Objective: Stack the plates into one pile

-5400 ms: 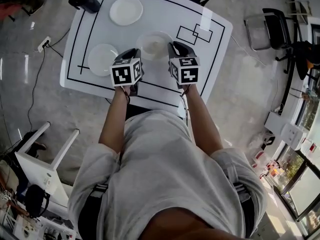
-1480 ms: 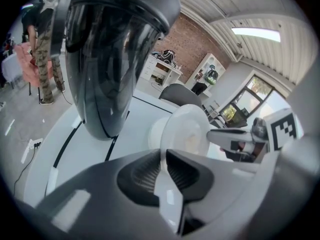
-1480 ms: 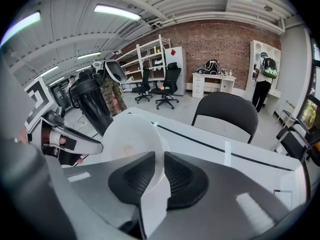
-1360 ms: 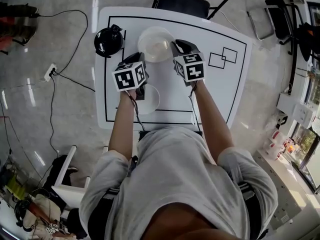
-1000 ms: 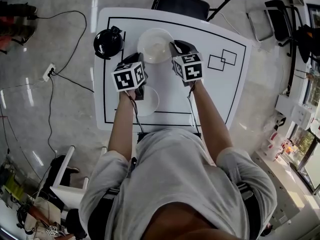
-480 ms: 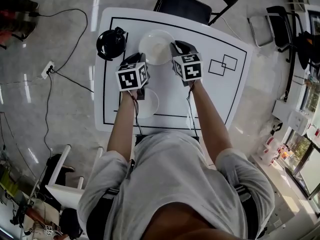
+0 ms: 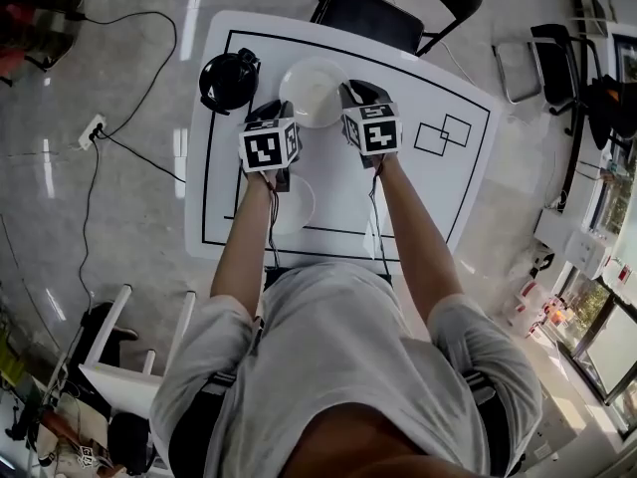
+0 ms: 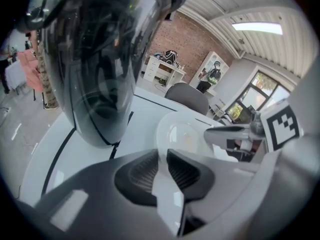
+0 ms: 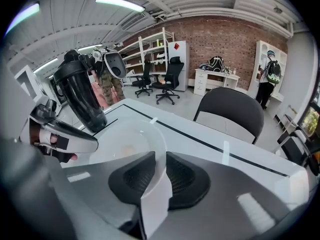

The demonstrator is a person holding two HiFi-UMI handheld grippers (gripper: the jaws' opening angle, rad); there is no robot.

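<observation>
at the far side of the glossy white table (image 7: 438, 182), between the two grippers, is a round, shallow white plate (image 7: 314, 88); whether it touches the top i cannot tell. the left gripper (image 8: 162, 156) has its ribbed black pads on the plate's thin left rim, its jaws having just eased slightly wider with the rim between them. the right gripper (image 9: 159, 159) pinches the opposite rim, jaws narrowly apart. a second plate (image 7: 302, 202), equally smooth, lies nearer the person, partly under the left gripper. a dark translucent jug (image 7: 227, 78) stands just left of the held plate.
</observation>
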